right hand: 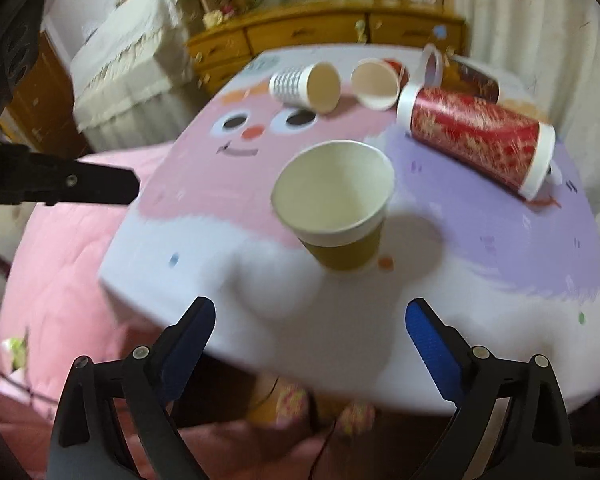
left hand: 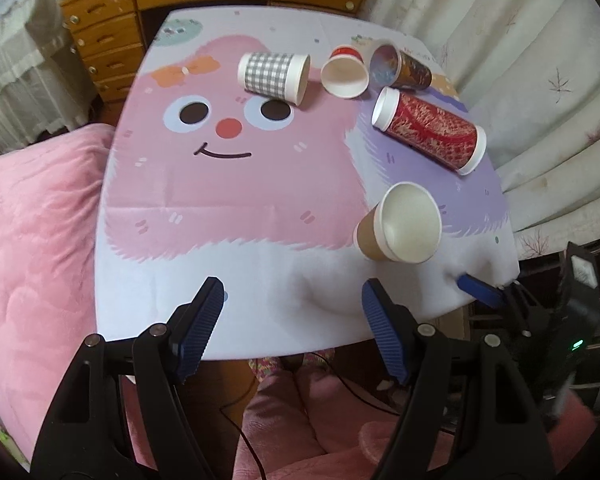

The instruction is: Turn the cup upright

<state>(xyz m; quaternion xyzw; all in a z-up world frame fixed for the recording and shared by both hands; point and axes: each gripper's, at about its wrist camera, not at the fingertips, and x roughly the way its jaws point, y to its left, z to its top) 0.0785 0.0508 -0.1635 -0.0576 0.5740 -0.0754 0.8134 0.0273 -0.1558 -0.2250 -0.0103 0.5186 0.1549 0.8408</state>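
Observation:
A brown paper cup stands upright near the table's front edge, its white inside showing; it also shows in the left wrist view. My right gripper is open and empty, just in front of and apart from this cup. My left gripper is open and empty over the front edge, left of the cup. The right gripper's blue fingertip shows at the table's front right corner in the left wrist view.
Several cups lie on their sides at the back of the table: a grey checked cup, a small red cup, a dark patterned cup and a tall red cup. Pink bedding lies left, curtains right.

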